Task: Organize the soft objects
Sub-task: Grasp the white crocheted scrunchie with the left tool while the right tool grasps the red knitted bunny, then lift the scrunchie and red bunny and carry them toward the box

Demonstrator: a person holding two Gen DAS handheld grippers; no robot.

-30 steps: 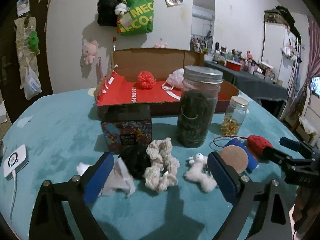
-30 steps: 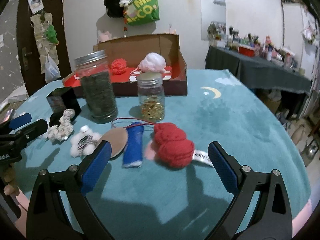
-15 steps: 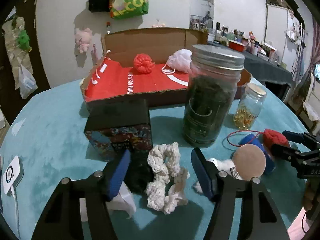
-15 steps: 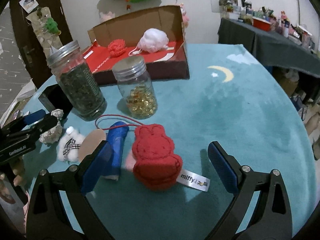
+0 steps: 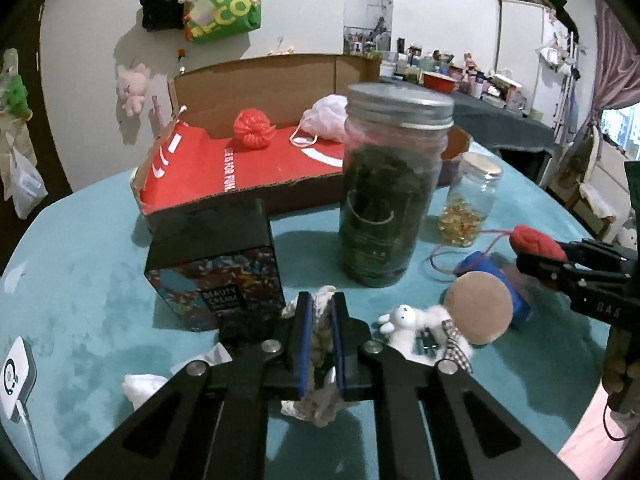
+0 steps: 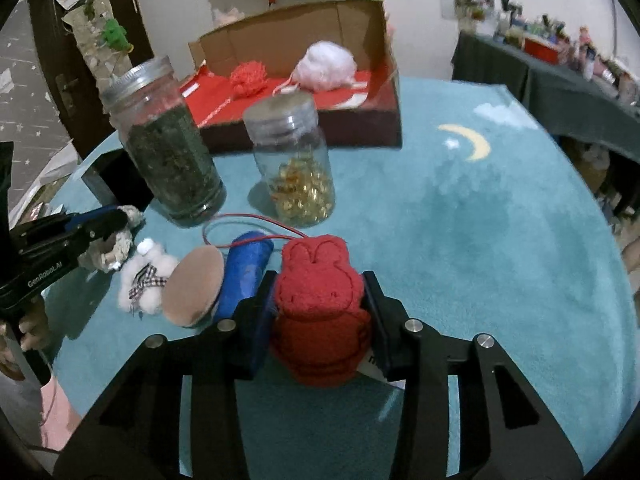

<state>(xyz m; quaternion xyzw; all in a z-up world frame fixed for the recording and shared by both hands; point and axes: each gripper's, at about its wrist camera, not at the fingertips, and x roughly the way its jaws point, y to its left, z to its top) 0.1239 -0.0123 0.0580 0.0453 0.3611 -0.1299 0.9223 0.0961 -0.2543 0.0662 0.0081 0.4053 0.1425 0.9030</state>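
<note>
Cream knit scrunchie [image 5: 320,320] is pinched in left tool [image 5: 319,334]; red bunny plush [image 6: 320,280] is clamped in right tool [image 6: 318,312], both low over teal worktop [image 6: 460,220]. Pick-up step, I judge; next: lift, carry to cardboard box [image 5: 256,176] w/ red pom [image 5: 253,128] & white pouf [image 5: 326,117] inside.

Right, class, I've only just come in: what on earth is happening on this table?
A person holds a gripper in each hand and is sorting soft things. The left gripper is shut on a cream scrunchie, and the right gripper is shut on a red bunny toy. Both things sit low over the teal tablecloth. A red scrunchie and a pink pouf already lie in the cardboard box behind two jars. A white plush toy remains on the table.
</note>
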